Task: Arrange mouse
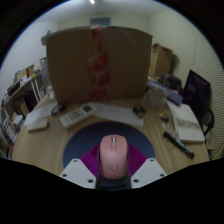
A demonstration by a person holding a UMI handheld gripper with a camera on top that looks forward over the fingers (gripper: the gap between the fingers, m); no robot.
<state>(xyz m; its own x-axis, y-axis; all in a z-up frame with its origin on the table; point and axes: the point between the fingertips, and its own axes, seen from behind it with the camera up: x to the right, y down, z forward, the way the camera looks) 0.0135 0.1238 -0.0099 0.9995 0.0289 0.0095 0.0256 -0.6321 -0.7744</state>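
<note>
A pink mouse sits between my gripper's two fingers, its nose pointing away from me. My gripper is shut on it, with the magenta pads pressing its left and right sides. A dark blue mouse mat lies on the wooden desk under and around the mouse. The white fingers show at both sides below the mouse.
A large cardboard box stands at the back of the desk. A white keyboard lies ahead left, a small white item farther left. A notebook, a black pen-like object and a dark monitor are at the right.
</note>
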